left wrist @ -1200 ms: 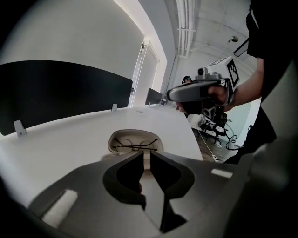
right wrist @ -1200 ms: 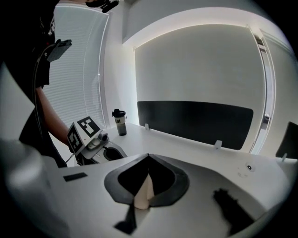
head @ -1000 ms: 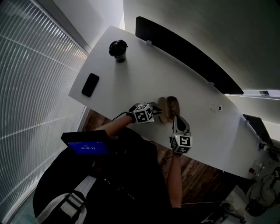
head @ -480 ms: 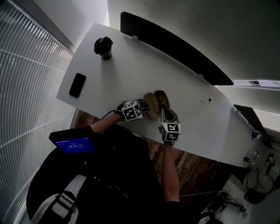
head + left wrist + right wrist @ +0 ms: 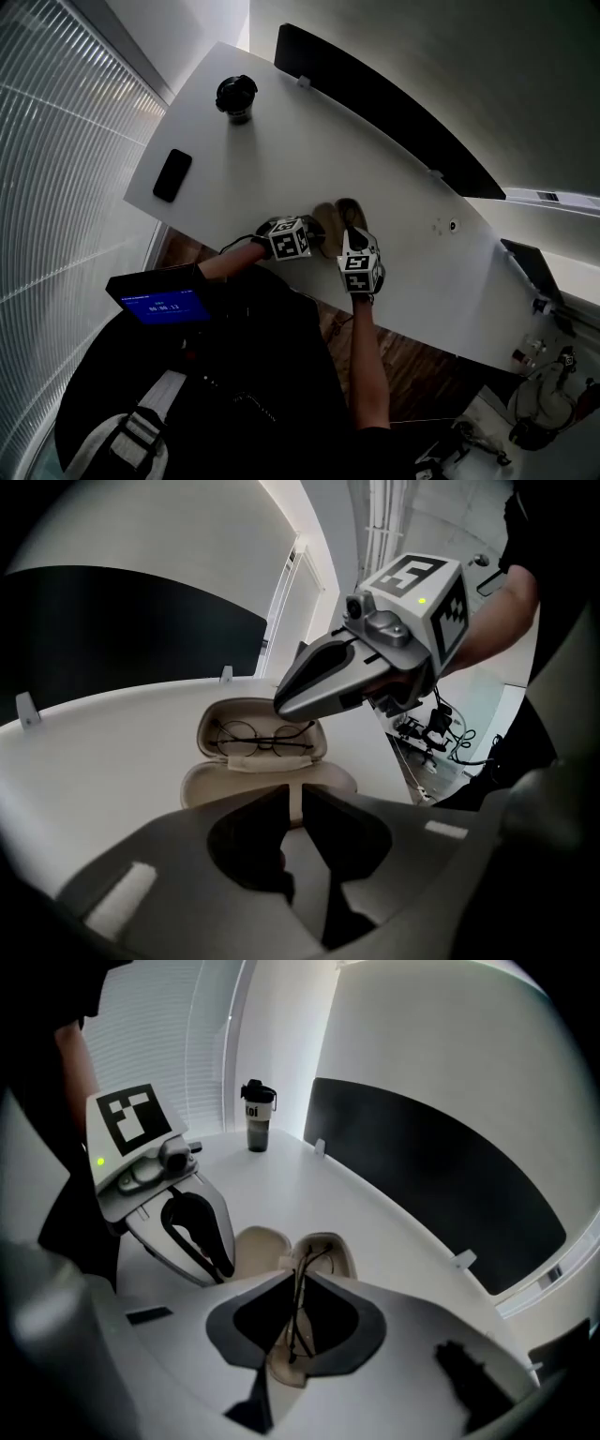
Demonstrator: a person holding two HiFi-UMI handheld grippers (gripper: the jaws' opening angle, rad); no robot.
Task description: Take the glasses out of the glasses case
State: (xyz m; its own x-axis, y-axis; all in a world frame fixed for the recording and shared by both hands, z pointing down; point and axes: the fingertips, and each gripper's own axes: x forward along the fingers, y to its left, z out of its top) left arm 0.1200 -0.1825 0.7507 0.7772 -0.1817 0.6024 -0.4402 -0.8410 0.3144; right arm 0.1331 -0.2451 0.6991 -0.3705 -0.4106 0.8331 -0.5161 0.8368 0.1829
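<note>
An open beige glasses case (image 5: 328,217) lies near the front edge of the white table (image 5: 281,159). In the left gripper view, thin round wire glasses (image 5: 262,736) lie folded in the far half of the case (image 5: 267,778). My left gripper (image 5: 300,799) has its jaws closed to a thin slit at the near half's rim; the right gripper view shows its tip (image 5: 225,1267) touching that half (image 5: 258,1244). My right gripper (image 5: 298,1279) hovers just over the glasses (image 5: 298,1316) with its jaws together. Its pointed tip (image 5: 281,705) sits above the case's far rim.
A black lidded bottle (image 5: 236,96) stands at the table's far left, and a dark phone (image 5: 172,174) lies near the left edge. A long black panel (image 5: 375,103) runs along the back edge. Small fittings (image 5: 452,225) sit to the right of the case.
My right gripper has moved up from the table's front edge and now sits over the case. The left gripper has stayed at the case.
</note>
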